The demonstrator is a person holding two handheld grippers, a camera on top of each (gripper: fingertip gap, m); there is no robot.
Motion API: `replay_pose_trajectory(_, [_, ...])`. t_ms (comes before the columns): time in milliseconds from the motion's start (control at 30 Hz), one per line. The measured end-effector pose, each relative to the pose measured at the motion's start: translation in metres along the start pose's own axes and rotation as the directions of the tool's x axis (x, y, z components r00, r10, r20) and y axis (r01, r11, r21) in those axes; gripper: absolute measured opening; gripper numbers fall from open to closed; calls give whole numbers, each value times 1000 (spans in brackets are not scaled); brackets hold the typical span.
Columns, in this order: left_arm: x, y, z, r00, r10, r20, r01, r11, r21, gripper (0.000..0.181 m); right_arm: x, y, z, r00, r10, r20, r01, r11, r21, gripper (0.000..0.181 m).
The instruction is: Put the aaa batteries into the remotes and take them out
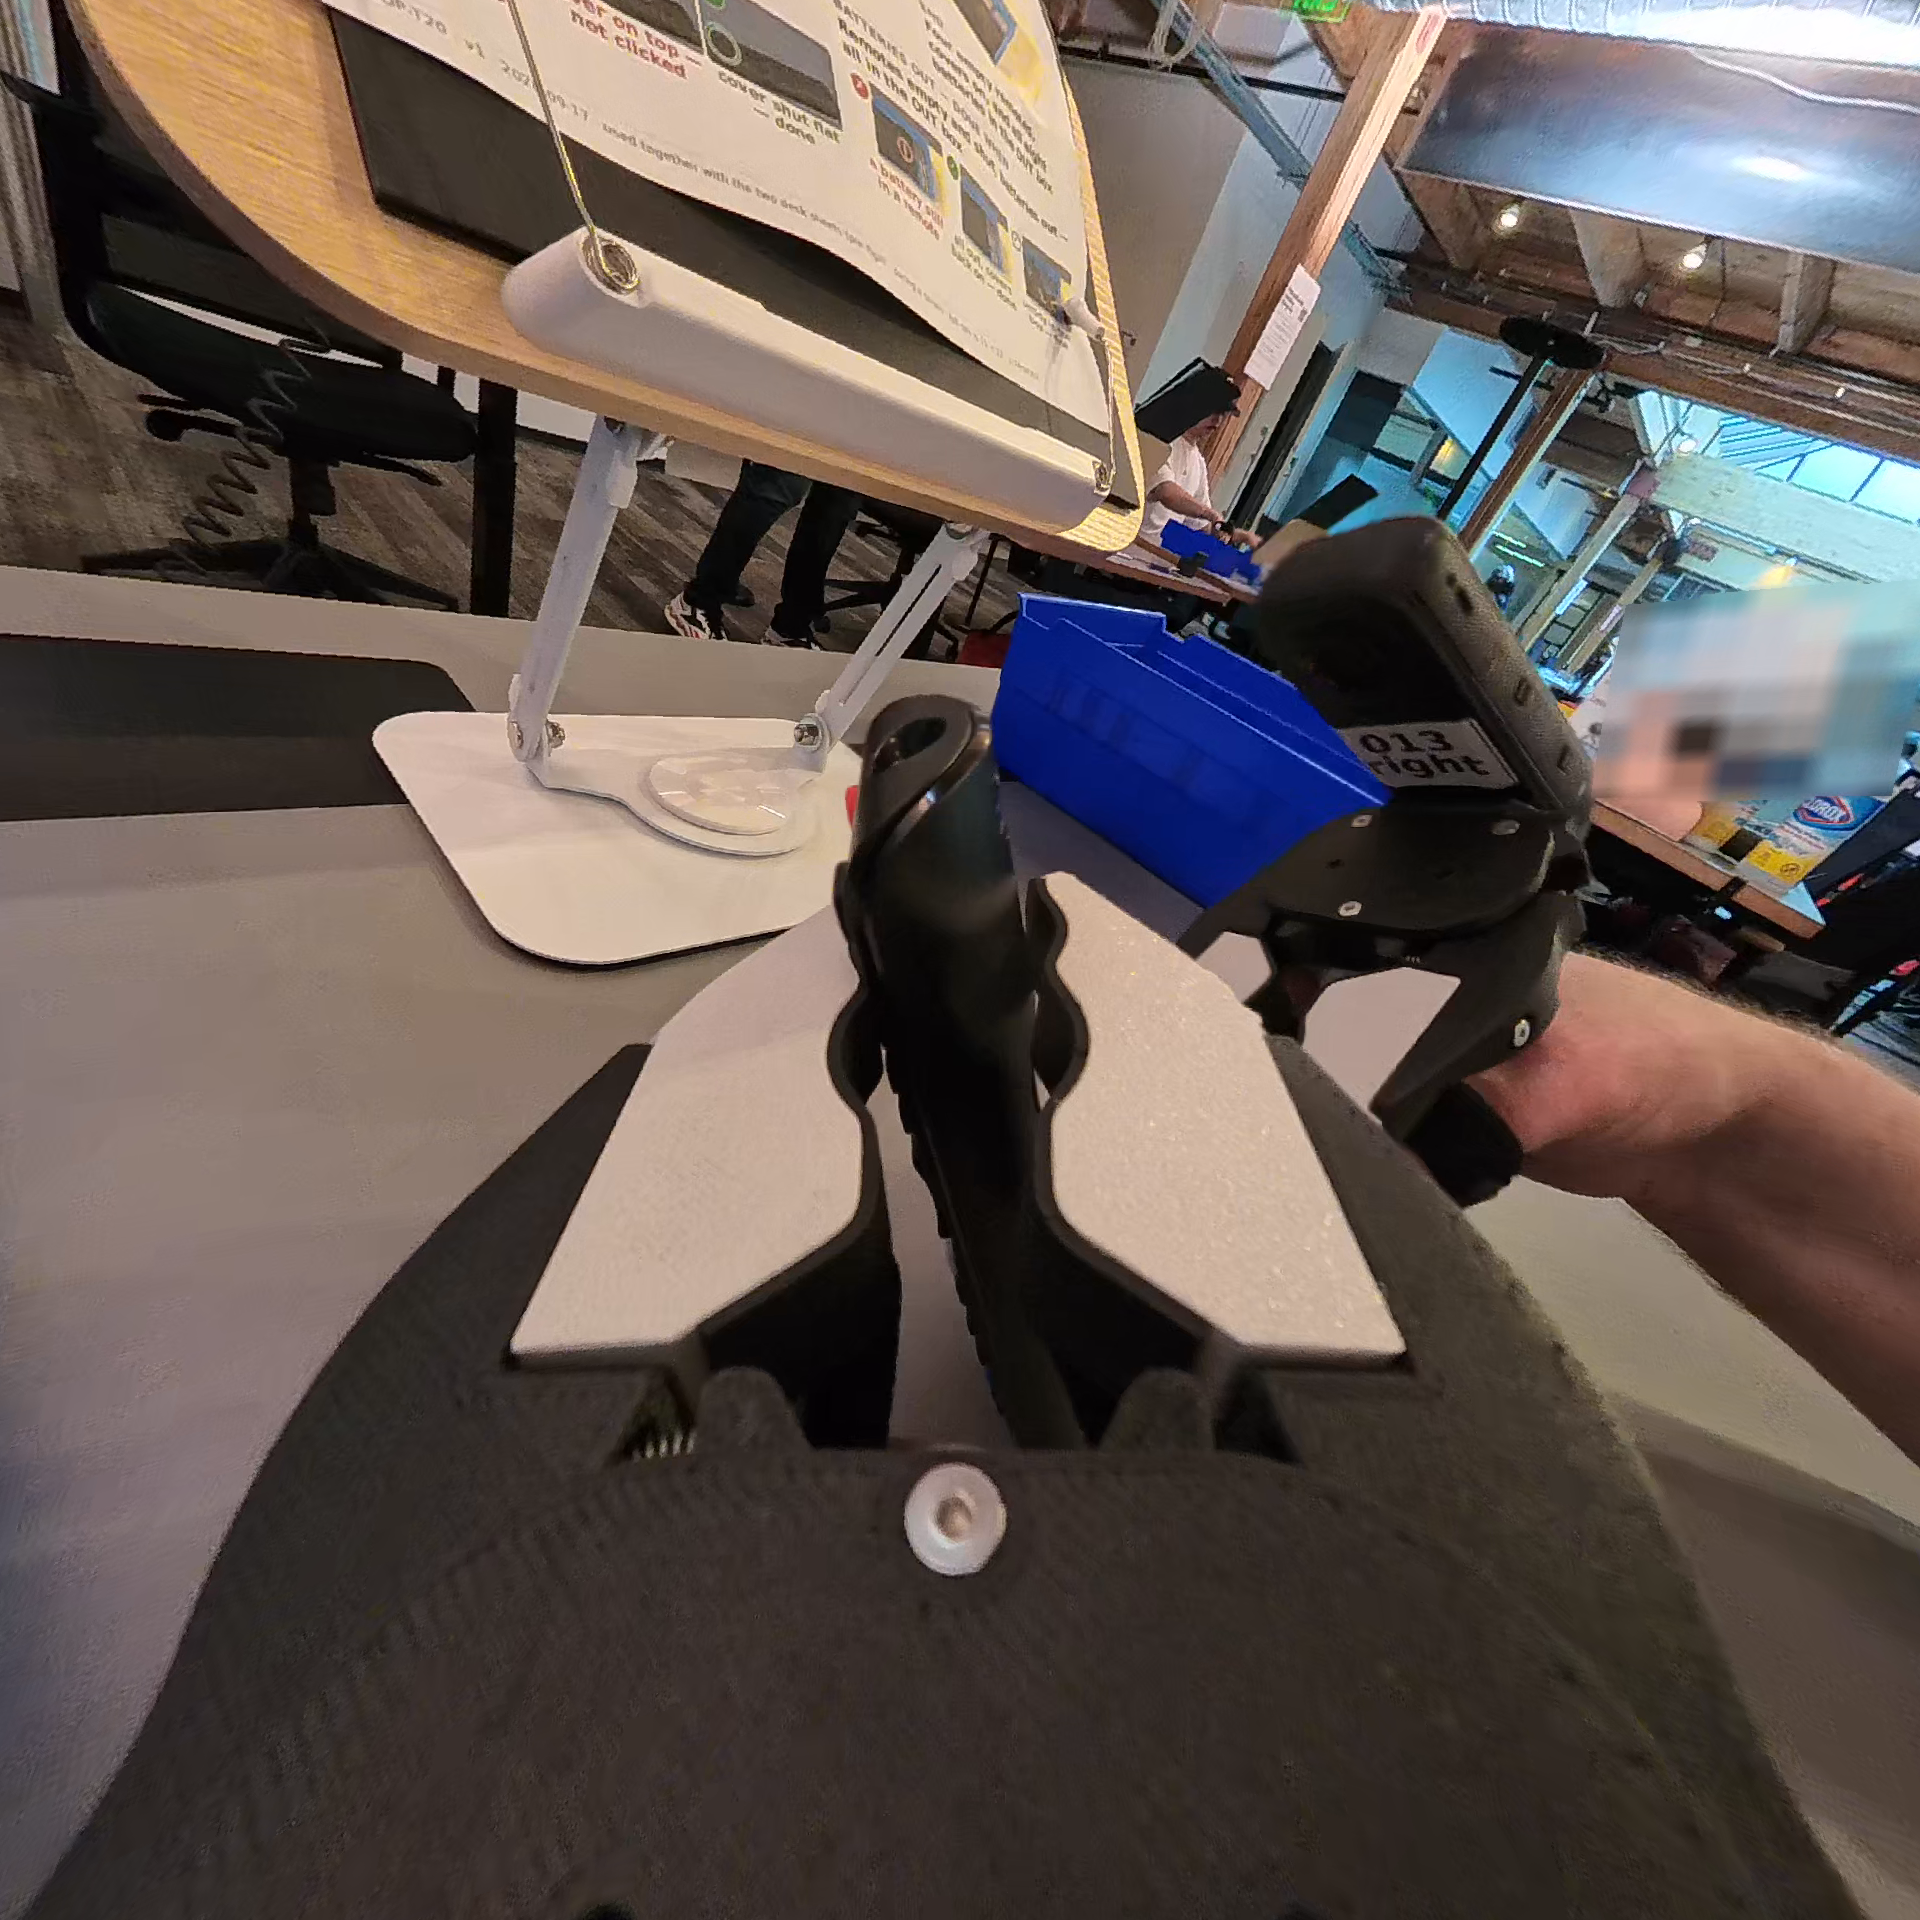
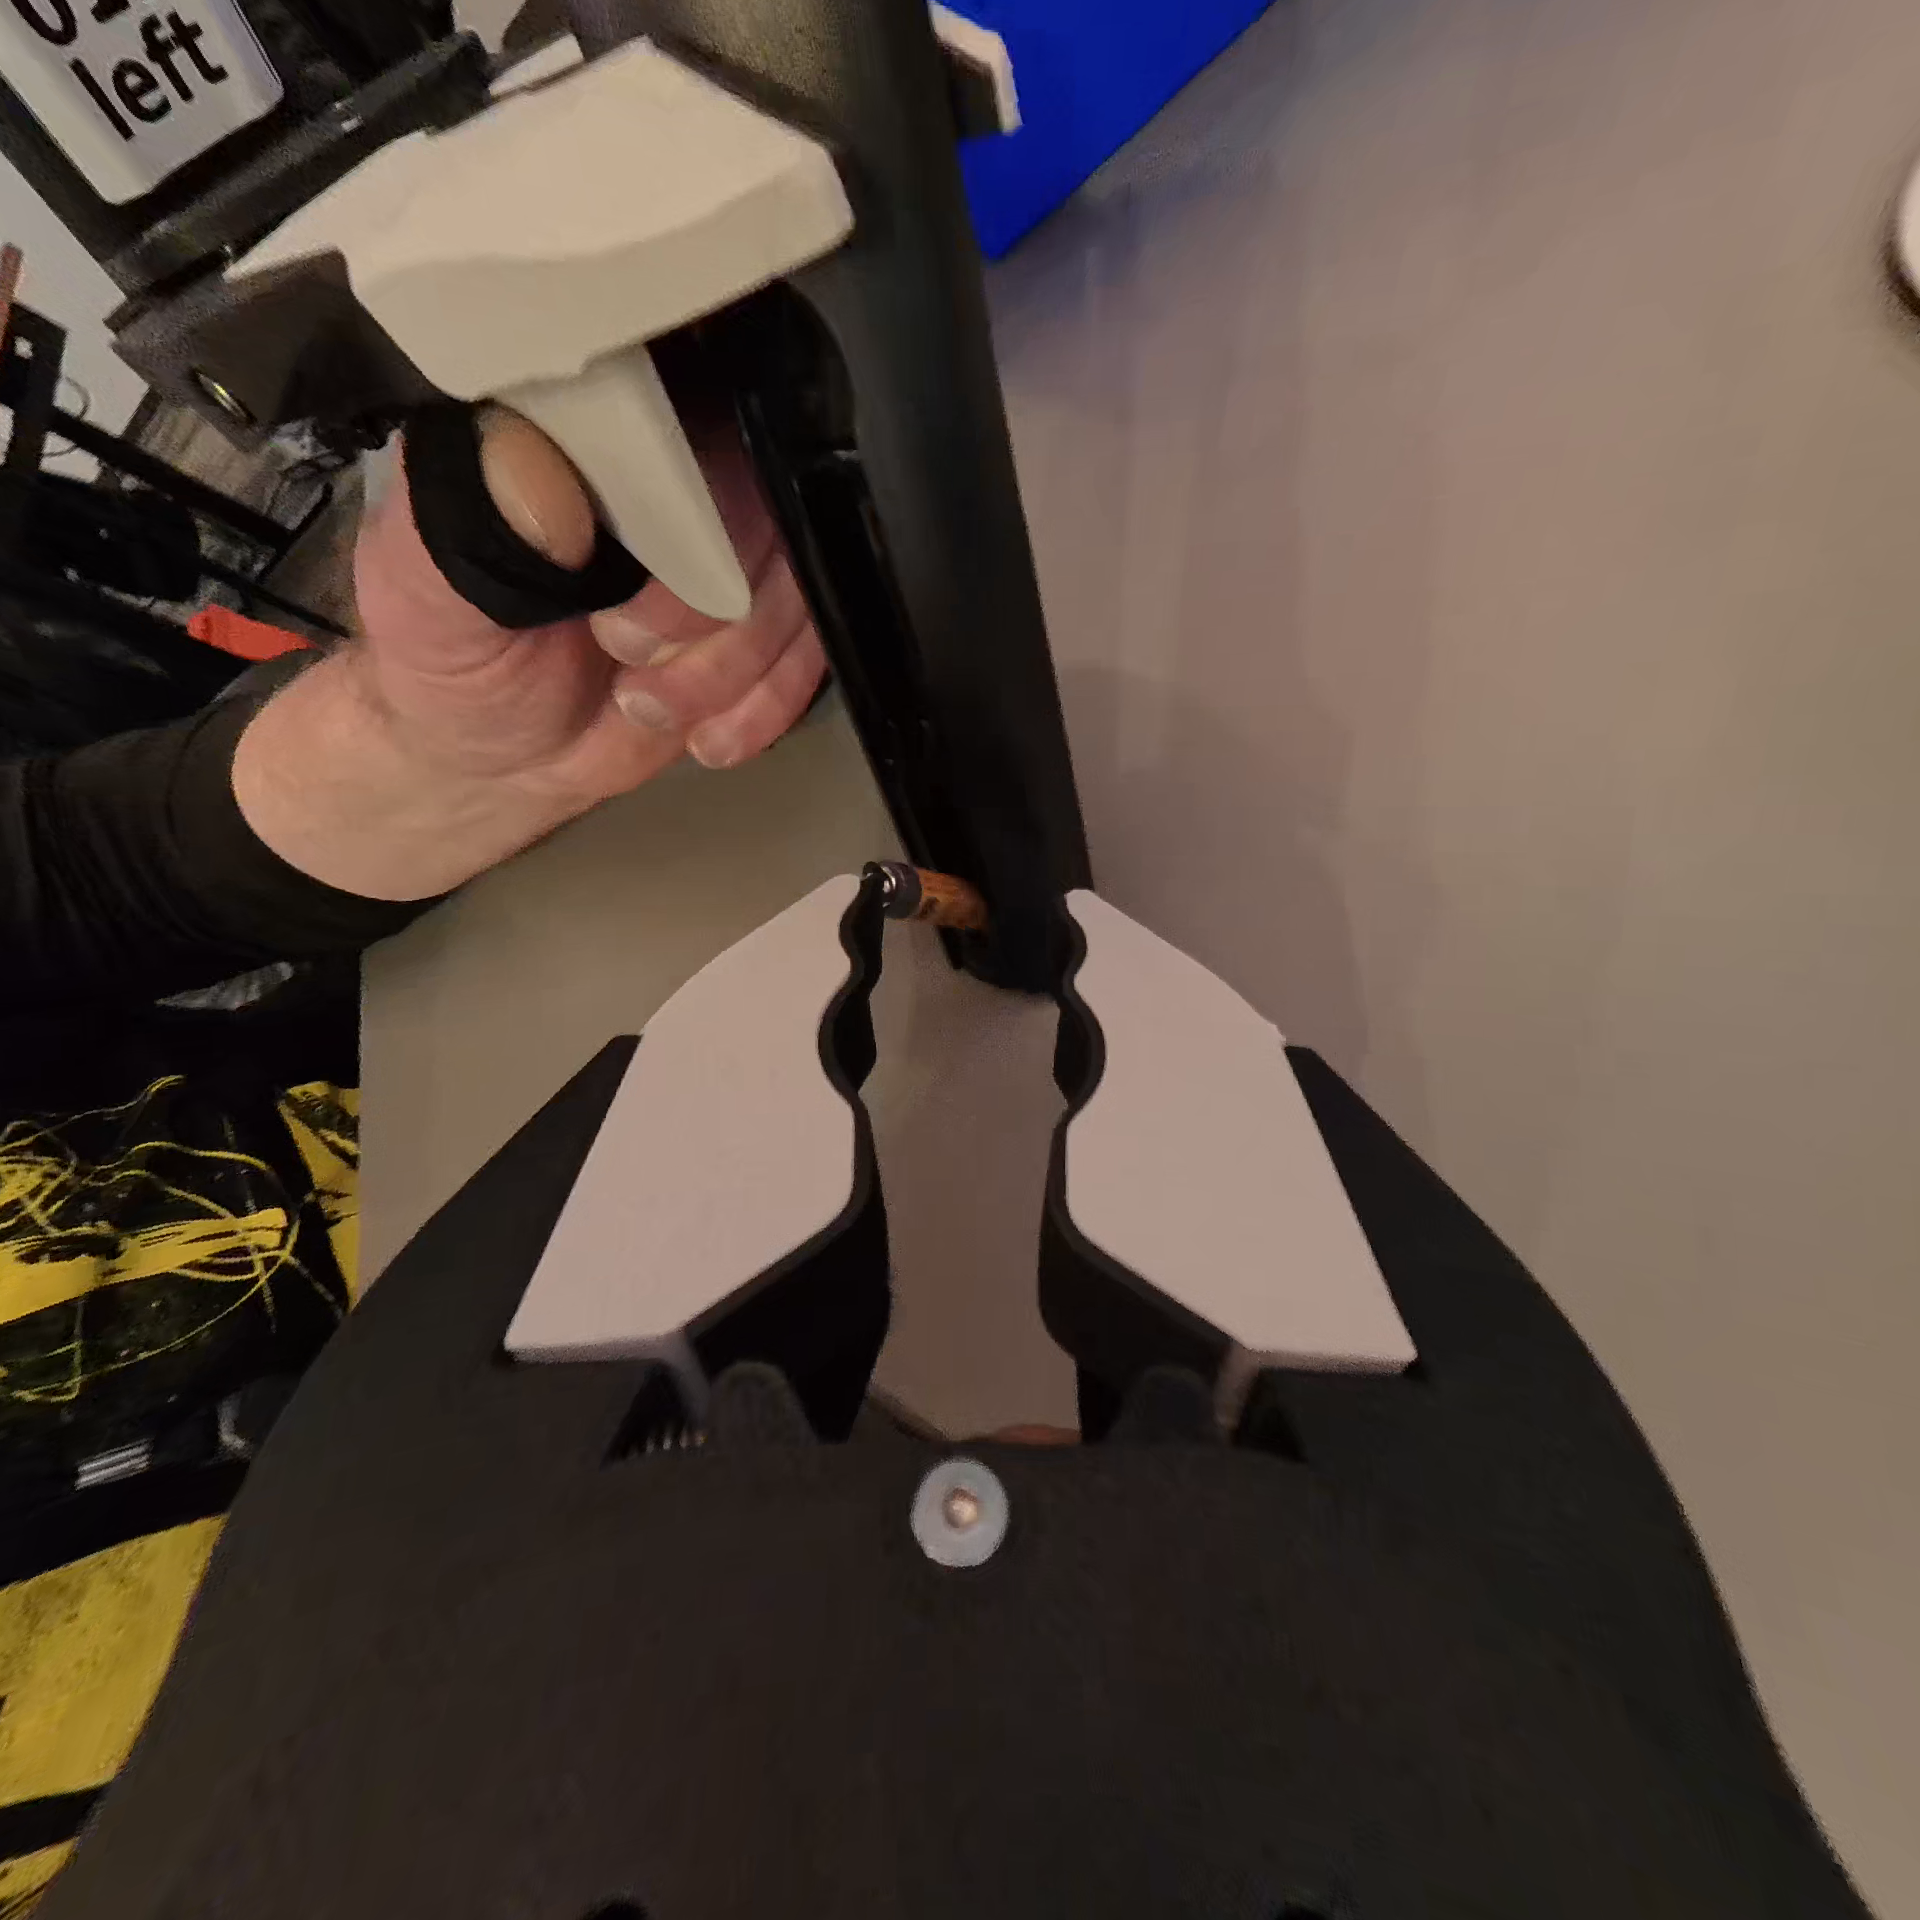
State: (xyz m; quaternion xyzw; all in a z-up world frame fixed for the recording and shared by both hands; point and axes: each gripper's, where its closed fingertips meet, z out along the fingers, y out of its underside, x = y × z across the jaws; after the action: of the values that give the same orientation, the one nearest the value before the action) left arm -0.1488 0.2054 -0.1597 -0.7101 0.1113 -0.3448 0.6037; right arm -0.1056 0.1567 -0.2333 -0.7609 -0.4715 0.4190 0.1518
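Note:
My left gripper [image 1: 951, 904] is shut on a black remote [image 1: 935, 821] and holds it upright above the grey table. In the right wrist view the remote [image 2: 935, 416] slants down from that gripper's pale finger [image 2: 582, 208] to my right gripper [image 2: 971, 899]. A copper-coloured AAA battery [image 2: 935, 896] lies crosswise at the remote's lower end. One end touches my right gripper's left fingertip and the other end is hidden by the remote, which the right fingertip meets. The right gripper also shows in the left wrist view [image 1: 1392, 883], held by a bare hand.
A blue bin [image 1: 1143, 748] stands on the grey table [image 2: 1455, 727] behind the remote and also shows in the right wrist view [image 2: 1081, 114]. A white stand [image 1: 582, 831] holds a printed sheet [image 1: 790, 156] at the back left. People and desks are far behind. One gripper's finger ends stand about 10 cm off the other's.

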Motion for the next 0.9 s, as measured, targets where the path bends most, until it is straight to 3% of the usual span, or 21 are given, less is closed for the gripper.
replay_pose_trajectory(100, [3, -1, 1, 1000, 12, -5, -12, 1000, -2, 26, 6, 29, -1, 998, -22, -56, 17, 996, -90, 29])
replay_pose_trajectory(167, [1, -1, 1, 1000, 3, -4, -3, 1000, 0, 26, 2, 37, -3, 998, -25, -50, 21, 997, -71, 33])
replay_pose_trajectory(300, [1, -1, 1, 1000, -18, -3, 18, 1000, 7, 26, -6, 22, -16, 986, -124, -115, 127, 992, 20, 42])
replay_pose_trajectory(467, [2, -2, 1, 1000, 2, 4, -2, 1000, 7, 26, -25, 26, -6, 944, -287, -162, 272, 956, -111, 44])
replay_pose_trajectory(567, [-1, -4, -1, 1000, -5, 11, 5, 1000, 13, 26, -42, 47, -2, 947, -310, -81, 292, 939, -179, 38])
replay_pose_trajectory(800, [-1, -4, -1, 1000, -11, 16, 11, 1000, 13, 26, -57, 75, 37, 915, -383, -127, 333, 894, -299, 31])
replay_pose_trajectory(900, [-3, -5, -2, 1000, -16, 18, 15, 1000, 18, 26, -62, 76, 46, 884, -447, -134, 384, 860, -337, 10])
